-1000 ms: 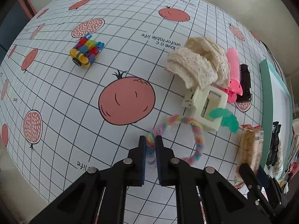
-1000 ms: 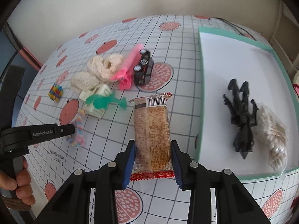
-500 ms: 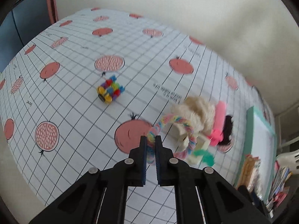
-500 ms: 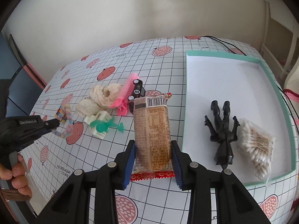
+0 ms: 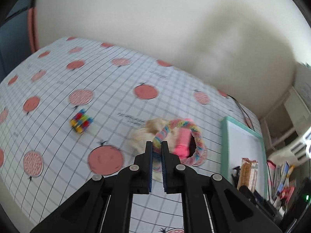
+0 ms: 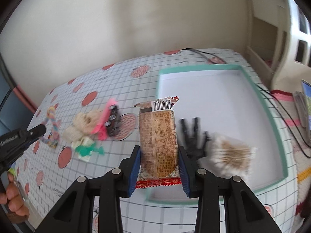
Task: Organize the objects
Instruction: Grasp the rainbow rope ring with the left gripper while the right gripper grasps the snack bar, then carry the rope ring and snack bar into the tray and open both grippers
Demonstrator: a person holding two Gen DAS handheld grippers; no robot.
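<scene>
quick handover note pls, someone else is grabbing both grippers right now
Left gripper: shut on the rainbow braided ring, lifted off the table.
Right gripper: shut on the snack packet, held at the teal tray's near left edge.
In tray: black figure, cotton swab bag.
On the table: cream lace, pink comb, black car, green clip, colourful block toy.

Soft, even daylight; both fisheye views bend strongly at their dark rims, and motion blur smears the surface (image 5: 58, 89) and wall (image 6: 116, 29).
</scene>
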